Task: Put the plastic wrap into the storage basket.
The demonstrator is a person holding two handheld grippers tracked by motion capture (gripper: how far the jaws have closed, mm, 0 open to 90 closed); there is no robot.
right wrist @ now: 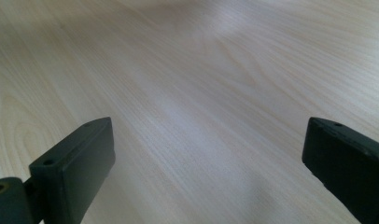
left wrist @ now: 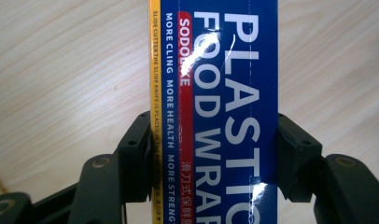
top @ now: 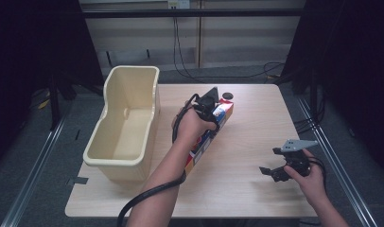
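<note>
A long blue box of plastic food wrap [top: 205, 139] lies slanted across the middle of the wooden table [top: 256, 118], partly hidden under the person's left hand. My left gripper [top: 210, 111] points down at it, near its far end. In the left gripper view both black jaws press on the box's [left wrist: 225, 70] two long sides, so my left gripper [left wrist: 214, 140] is shut on it. My right gripper [top: 275, 163] rests near the front right of the table. Its jaws stand wide apart over bare wood, so my right gripper [right wrist: 206, 140] is open with nothing between them.
A tall cream plastic bin [top: 154, 113] stands at the table's left side, just left of the box. A small black round object [top: 227, 96] sits beyond the box's far end. Dark curtains and cables surround the table.
</note>
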